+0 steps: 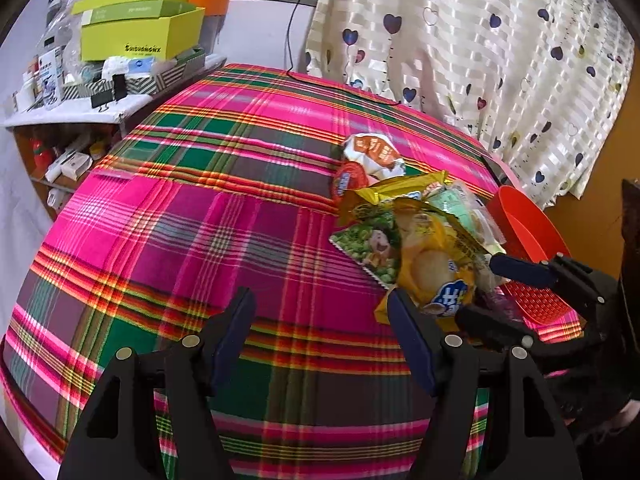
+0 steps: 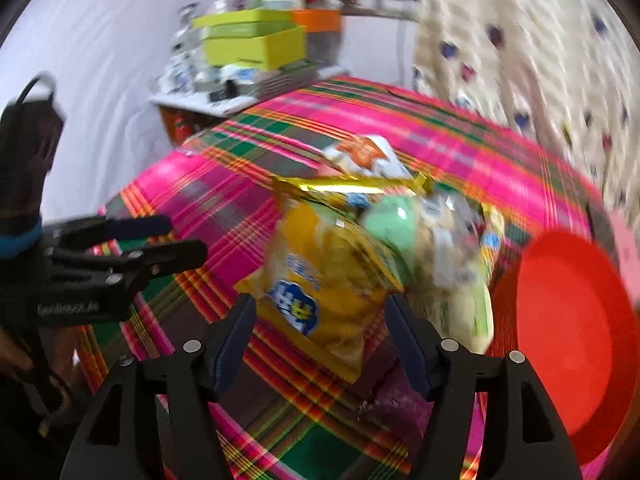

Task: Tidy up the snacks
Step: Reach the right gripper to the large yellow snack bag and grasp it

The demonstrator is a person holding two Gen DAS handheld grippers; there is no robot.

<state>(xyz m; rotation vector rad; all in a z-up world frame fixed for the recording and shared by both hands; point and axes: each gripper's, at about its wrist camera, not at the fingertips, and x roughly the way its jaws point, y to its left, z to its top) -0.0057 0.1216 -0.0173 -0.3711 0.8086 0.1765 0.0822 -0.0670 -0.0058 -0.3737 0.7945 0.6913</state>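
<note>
A plaid cloth [image 1: 248, 208] covers the counter, and the snacks lie heaped on its right side, beside a red basket [image 2: 576, 344] at the edge. The snack pile [image 1: 416, 232] holds about 6 crinkly packets: a yellow bag [image 2: 320, 280] lies nearest, a green pea packet [image 1: 368, 248] beside it, a white-and-orange packet [image 1: 372, 152] at the far end. These will likely be light, puffy and slippery, their contents easy to crush, so a flat sealed edge or a corner seems the best place to pinch, not the swollen middle. The right hand-held gripper [image 2: 320, 344] stands fully spread, its 2 jaws on either side of the yellow bag's near corner without pressing it; nothing is held. The left hand-held gripper [image 1: 320, 340] is also wide apart and empty, over bare cloth just left of the pile.
</note>
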